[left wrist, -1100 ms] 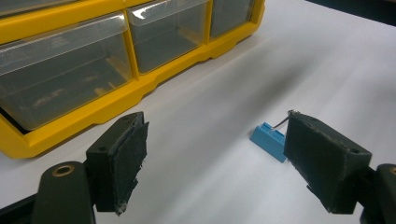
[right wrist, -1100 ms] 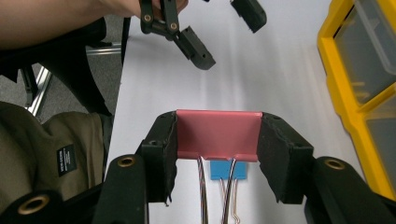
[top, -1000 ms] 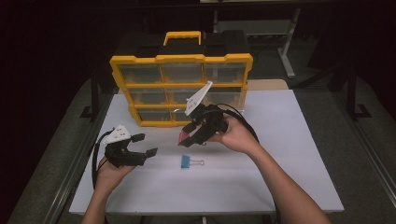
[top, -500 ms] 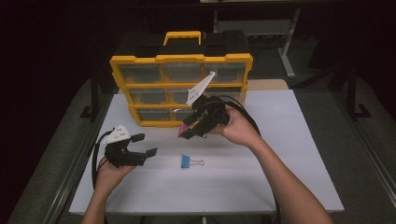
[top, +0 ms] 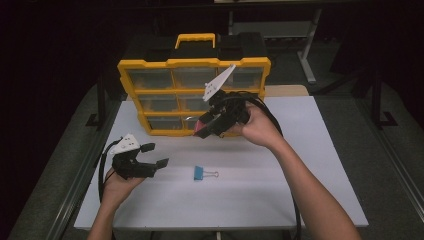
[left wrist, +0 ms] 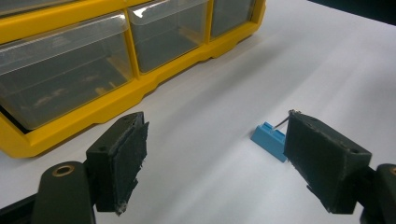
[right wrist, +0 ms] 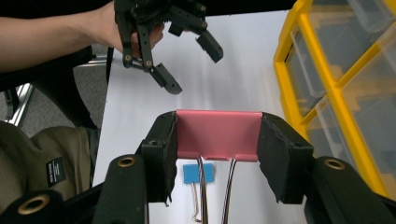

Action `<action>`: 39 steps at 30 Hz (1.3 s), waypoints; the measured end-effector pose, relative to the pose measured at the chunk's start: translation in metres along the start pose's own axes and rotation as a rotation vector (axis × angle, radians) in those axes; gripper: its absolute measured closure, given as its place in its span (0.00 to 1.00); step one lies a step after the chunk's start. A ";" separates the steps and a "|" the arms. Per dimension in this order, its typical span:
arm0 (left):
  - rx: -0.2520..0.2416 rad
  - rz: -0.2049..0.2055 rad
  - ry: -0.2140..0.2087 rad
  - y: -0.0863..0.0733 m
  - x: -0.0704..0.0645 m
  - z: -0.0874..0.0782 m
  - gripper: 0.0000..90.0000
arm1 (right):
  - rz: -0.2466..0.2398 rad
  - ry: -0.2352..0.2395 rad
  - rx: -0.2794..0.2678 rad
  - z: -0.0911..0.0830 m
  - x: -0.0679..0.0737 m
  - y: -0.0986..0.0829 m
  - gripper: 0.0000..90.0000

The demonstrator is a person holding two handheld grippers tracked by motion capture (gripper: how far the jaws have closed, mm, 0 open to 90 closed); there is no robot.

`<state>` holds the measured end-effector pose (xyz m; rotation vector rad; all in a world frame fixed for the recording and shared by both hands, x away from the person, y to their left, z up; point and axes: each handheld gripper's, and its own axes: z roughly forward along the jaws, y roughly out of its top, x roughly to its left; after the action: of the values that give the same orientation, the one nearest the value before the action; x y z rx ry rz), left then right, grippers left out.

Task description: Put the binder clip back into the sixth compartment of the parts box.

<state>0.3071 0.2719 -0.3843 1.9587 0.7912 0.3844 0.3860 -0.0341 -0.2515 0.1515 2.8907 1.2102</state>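
White tabletop (top: 310,165), dark rm, yellow organizer (top: 150,67)

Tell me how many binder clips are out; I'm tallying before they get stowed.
2: a pink binder clip clamped in the right hand-held gripper, and a blue binder clip lying on the table. The drawers may hide more.

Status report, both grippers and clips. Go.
Right gripper shut on pink binder clip, raised before yellow drawer organizer. Left gripper open, empty. Blue binder clip lies on table. Nothing in the way.
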 end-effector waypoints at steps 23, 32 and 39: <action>-0.003 -0.002 0.001 0.000 0.000 -0.001 0.23 | 0.037 -0.069 0.012 -0.026 -0.024 0.009 0.54; -0.007 -0.004 -0.003 0.000 0.000 -0.001 0.23 | 0.051 -0.101 0.020 -0.036 -0.032 0.007 0.54; -0.004 -0.008 -0.002 0.000 0.000 -0.001 0.23 | 0.079 -0.126 0.015 -0.045 -0.043 -0.001 0.54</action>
<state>0.3067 0.2727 -0.3838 1.9511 0.7961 0.3793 0.4268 -0.0711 -0.2218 0.3326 2.8103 1.1455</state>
